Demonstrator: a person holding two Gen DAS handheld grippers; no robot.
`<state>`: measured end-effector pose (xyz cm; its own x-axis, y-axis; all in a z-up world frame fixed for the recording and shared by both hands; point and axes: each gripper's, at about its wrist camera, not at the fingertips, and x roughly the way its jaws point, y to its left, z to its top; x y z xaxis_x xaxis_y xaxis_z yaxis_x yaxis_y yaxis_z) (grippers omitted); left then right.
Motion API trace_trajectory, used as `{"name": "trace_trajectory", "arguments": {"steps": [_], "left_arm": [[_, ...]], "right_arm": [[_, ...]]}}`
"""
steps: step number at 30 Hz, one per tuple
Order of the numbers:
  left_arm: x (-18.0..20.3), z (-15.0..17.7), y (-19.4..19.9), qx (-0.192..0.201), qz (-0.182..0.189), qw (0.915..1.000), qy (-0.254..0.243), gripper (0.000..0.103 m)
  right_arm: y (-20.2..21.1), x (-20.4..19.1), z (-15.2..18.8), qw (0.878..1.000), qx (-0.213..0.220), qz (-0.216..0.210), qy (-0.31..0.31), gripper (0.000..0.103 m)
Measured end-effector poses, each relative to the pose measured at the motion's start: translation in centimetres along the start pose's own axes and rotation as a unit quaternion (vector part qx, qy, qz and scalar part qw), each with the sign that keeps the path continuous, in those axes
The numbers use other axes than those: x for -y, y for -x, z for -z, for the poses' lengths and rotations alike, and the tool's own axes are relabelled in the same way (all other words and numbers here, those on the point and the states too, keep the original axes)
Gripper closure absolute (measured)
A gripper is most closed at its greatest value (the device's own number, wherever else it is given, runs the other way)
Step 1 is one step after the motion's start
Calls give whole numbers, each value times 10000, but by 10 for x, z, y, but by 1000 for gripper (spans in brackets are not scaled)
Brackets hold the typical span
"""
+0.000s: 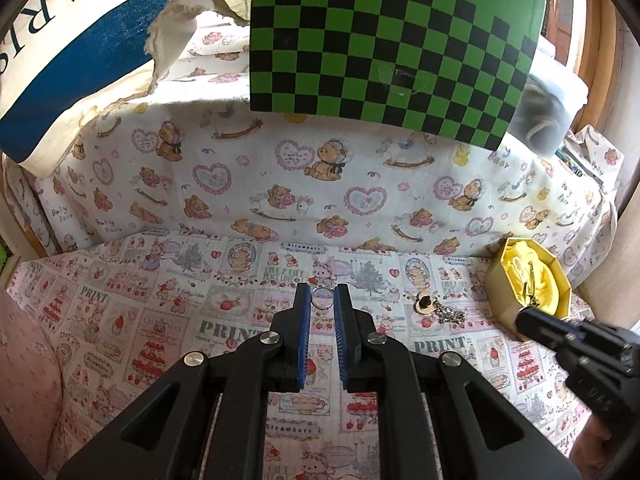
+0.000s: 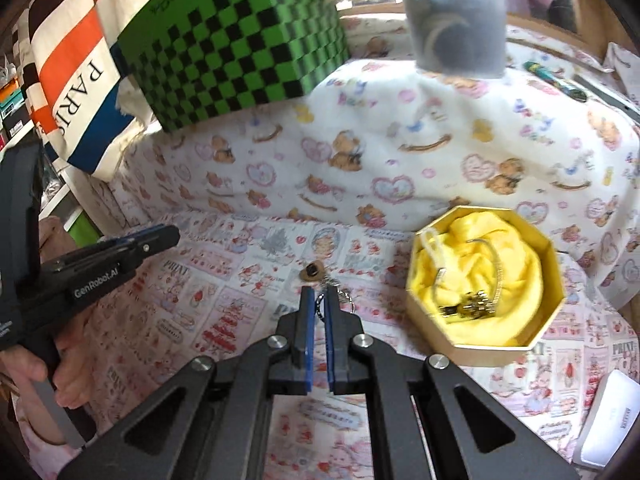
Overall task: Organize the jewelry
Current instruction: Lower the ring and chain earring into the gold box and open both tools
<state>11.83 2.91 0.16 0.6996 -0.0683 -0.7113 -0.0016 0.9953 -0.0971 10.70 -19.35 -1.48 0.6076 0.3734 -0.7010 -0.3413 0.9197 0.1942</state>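
Looking along the left tongs (image 1: pixel 322 298), the left wrist view showed their blue-padded fingers (image 1: pixel 303 320) set narrowly apart, with a small silver ring (image 1: pixel 321 297) lying on the strawberry-print patchwork cloth (image 1: pixel 160 320) between the tips; whether the pads touched the ring could not be told. Just to the right of it lay a gold heart-shaped pendant with a black centre (image 1: pixel 424 303) and a heap of silver chain (image 1: pixel 450 314) beside it. Toward the right edge of the cloth stood an octagonal yellow cardboard box lined with yellow fabric (image 1: pixel 494 280), and the right tongs (image 1: pixel 528 318) reached in with their tips at the box's front rim. Behind, a teddy-bear-print sheet (image 1: pixel 280 160) rose as a backdrop, carrying a green-and-black checkered box (image 1: pixel 380 40) and a striped canvas bag lettered PARIS (image 1: pixel 60 40).

From the right wrist view, the right tongs (image 2: pixel 318 300) stood almost closed, pinching a dark beaded loop of chain (image 2: pixel 319 305) between the blue pads, with a small metal ring (image 2: pixel 347 300) of the same piece showing just right of them. The heart pendant (image 2: pixel 314 271) lay beyond the tips. The octagonal box (image 2: pixel 556 264) sat to the right, holding a silver bangle (image 2: pixel 496 268) and gold-toned pieces (image 2: pixel 474 304) on its yellow lining. The left tongs (image 2: pixel 168 236) came in from the left edge; their gap could not be seen here.
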Motion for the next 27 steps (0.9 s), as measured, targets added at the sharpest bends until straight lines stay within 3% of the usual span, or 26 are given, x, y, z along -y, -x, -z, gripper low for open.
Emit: {"name": "trace_trajectory", "arguments": {"steps": [9, 15, 16, 18, 22, 27], "left_arm": [[8, 3, -6, -69, -70, 9998, -154, 92], [18, 4, -1, -156, 174, 9996, -183, 92], [21, 4, 4, -190, 347, 9991, -141, 92], [34, 1, 19, -141, 828, 9964, -111, 92], [77, -6, 43, 331, 754, 9958, -410, 92], [134, -16, 28, 168, 1057, 9910, -801, 92]], "right_arm": [[12, 24, -5, 9996, 166, 50, -225, 99], [26, 43, -9, 9978, 468, 127, -446, 99], [28, 47, -9, 9974, 511, 149, -486, 99], [30, 62, -10, 9957, 549, 201, -713, 99], [34, 94, -9, 9905, 625, 32, -1226, 99], [35, 118, -6, 9846, 669, -103, -1612, 99]]}}
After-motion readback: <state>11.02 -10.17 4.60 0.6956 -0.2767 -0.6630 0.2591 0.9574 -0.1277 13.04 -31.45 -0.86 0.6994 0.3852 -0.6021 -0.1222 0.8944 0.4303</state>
